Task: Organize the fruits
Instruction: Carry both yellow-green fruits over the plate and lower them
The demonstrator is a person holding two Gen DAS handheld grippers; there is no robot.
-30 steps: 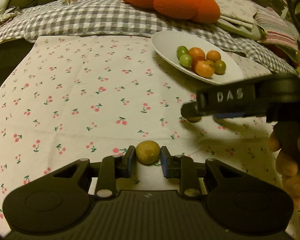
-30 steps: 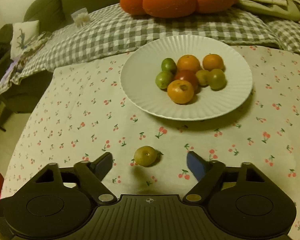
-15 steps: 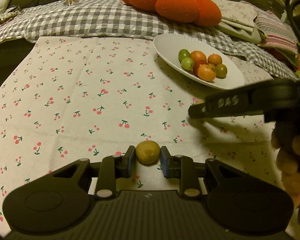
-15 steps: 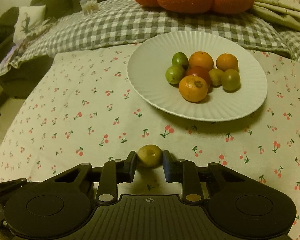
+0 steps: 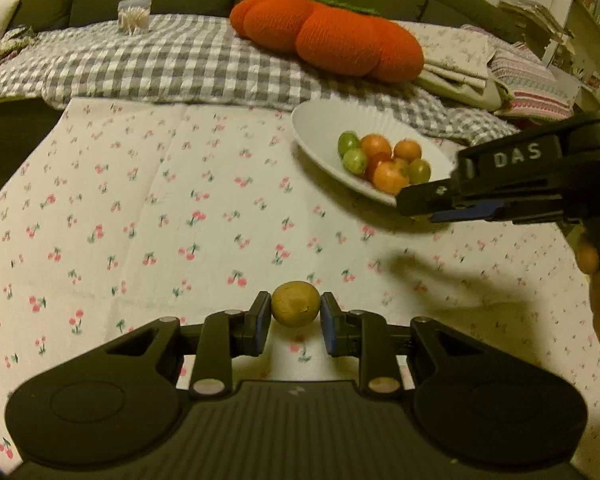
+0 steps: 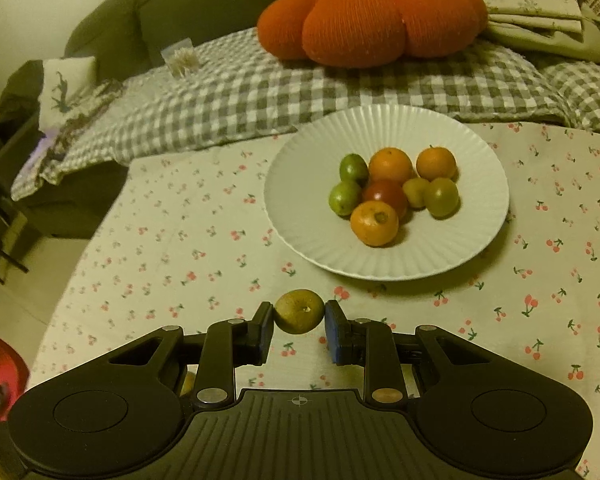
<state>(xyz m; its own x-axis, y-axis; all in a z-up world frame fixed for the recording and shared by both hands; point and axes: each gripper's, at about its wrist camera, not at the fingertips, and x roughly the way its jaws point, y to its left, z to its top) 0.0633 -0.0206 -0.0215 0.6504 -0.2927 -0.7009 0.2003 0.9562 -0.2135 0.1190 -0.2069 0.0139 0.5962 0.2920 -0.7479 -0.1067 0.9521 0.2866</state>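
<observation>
- Fruits are clamped in both claws: a yellowish fruit (image 5: 296, 309) in the left gripper (image 5: 296, 312), a greenish fruit (image 6: 299, 311) in the right gripper (image 6: 299, 314), low centre of each frame.
- Eight fruits are already piled on the white plate (image 6: 308, 200), upper right.
- Two held fruits are left to be placed.

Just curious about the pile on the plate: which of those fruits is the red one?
The dark red fruit in the middle of the pile on the white plate. It is the only red one; orange and green fruits surround it.
</observation>
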